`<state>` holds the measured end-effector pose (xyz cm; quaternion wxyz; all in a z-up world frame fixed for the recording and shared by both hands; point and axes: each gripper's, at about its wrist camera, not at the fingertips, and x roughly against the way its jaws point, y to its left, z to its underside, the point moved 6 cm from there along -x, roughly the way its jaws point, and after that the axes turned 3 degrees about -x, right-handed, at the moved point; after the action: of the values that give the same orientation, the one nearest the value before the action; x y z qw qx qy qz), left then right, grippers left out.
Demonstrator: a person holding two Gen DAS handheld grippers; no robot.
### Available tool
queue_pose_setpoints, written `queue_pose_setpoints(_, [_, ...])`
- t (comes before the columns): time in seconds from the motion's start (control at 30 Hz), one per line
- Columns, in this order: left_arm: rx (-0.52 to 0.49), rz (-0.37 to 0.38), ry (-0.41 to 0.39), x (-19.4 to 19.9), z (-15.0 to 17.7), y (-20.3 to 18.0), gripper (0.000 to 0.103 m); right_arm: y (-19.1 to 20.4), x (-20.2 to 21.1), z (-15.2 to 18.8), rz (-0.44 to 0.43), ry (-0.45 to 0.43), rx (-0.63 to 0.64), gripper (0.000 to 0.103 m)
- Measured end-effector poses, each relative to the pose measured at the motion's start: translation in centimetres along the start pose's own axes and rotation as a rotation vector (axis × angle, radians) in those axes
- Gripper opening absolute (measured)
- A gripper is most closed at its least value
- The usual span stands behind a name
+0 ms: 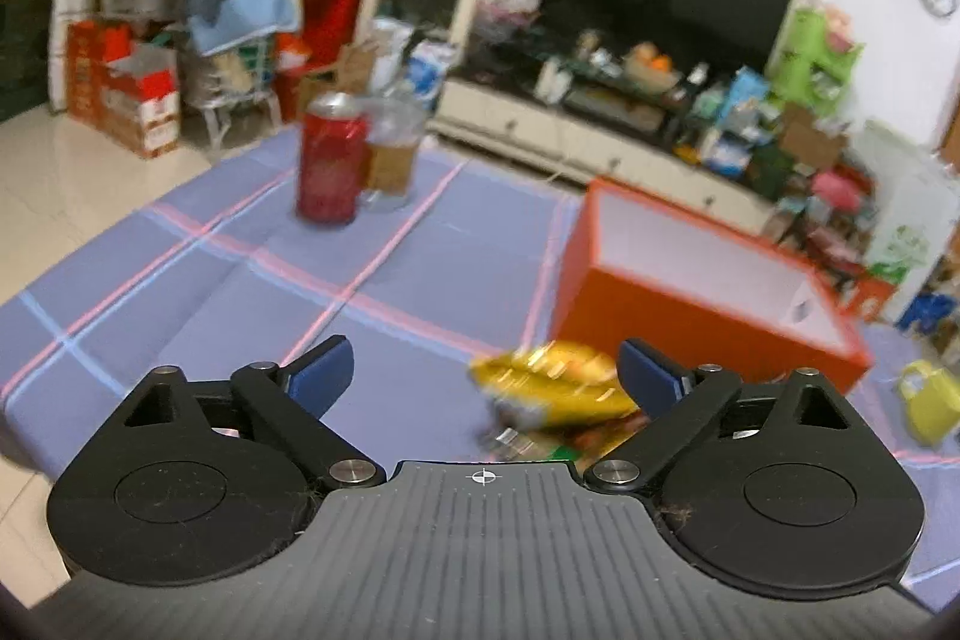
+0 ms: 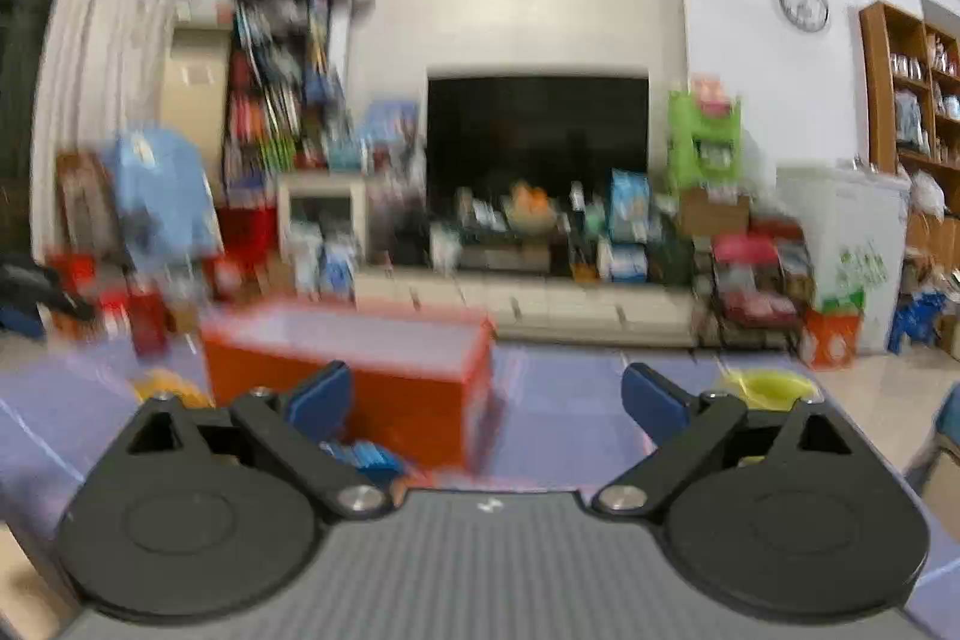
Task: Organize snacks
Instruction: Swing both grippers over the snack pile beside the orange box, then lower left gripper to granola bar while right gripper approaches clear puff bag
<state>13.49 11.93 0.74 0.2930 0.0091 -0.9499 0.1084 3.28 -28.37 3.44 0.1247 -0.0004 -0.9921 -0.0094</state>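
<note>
Left claw (image 1: 485,370) jaws spread wide, gripping nothing; yellow snack bag (image 1: 555,391) lies on the bench (image 1: 180,292) between them, just beside the right pad. Orange box (image 1: 708,292) stands near. Right claw (image 2: 486,394) spread, empty.

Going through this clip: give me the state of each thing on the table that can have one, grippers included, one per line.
left gripper: jaws open, yellow snack bag partly between them, not pinched.
right gripper: jaws open, nothing held.
yellow snack bag: lying on the cloth, blurred.
orange box: open top, inside looks empty.
red can: upright.
glass mug: upright, part filled with amber liquid.
yellow-green cup: too blurred to tell.
</note>
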Motion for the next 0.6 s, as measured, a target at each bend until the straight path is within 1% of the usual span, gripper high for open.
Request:
queue_pose_setpoints(0.03, [0.009, -0.009, 0.029, -0.5, 0.5, 0.3, 0.079, -0.5, -0.8, 1.0, 0.006, 0.046, -0.001, 0.095])
queue_pose_setpoints(0.07, [0.029, -0.009, 0.042, -0.9, 0.7, 0.6, 0.079, -0.9, -1.3, 1.9, 0.008, 0.088, -0.010, 0.095])
queue_pose_setpoints(0.1, [0.055, -0.008, 0.036, -1.1, 0.8, 1.0, 0.079, -1.0, -1.8, 2.6, 0.007, 0.132, -0.013, 0.095])
queue_pose_setpoints(0.13, [0.070, -0.014, 0.024, -1.3, 0.8, 1.3, 0.083, -0.8, -2.4, 3.2, -0.004, 0.176, -0.005, 0.095])
queue_pose_setpoints(0.17, [0.073, -0.022, 0.017, -1.4, 0.8, 1.6, 0.084, -0.2, -2.9, 3.7, -0.027, 0.206, 0.012, 0.095])
queue_pose_setpoints(0.23, [0.052, -0.019, 0.028, -1.5, 0.7, 1.8, 0.087, 1.0, -3.4, 4.2, -0.063, 0.232, 0.063, 0.095])
queue_pose_setpoints(0.3, [0.012, -0.014, 0.063, -1.7, 0.8, 2.1, 0.089, 2.6, -3.7, 5.0, -0.086, 0.262, 0.137, 0.095])
queue_pose_setpoints(0.33, [-0.010, -0.008, 0.082, -1.8, 1.0, 2.2, 0.093, 3.3, -3.8, 5.4, -0.107, 0.274, 0.163, 0.095])
queue_pose_setpoints(0.4, [-0.043, -0.011, 0.123, -2.2, 1.7, 2.5, 0.094, 3.8, -3.9, 6.0, -0.138, 0.303, 0.197, 0.095])
queue_pose_setpoints(0.47, [-0.056, -0.022, 0.155, -2.4, 2.3, 2.7, 0.094, 4.4, -4.2, 6.8, -0.141, 0.329, 0.231, 0.095])
queue_pose_setpoints(0.53, [-0.069, -0.020, 0.175, -2.7, 2.7, 2.5, 0.094, 4.6, -4.3, 7.1, -0.138, 0.336, 0.247, 0.095])
queue_pose_setpoints(0.6, [-0.067, 0.018, 0.176, -2.7, 3.0, 2.1, 0.094, 4.6, -4.1, 6.7, -0.147, 0.337, 0.236, 0.095])
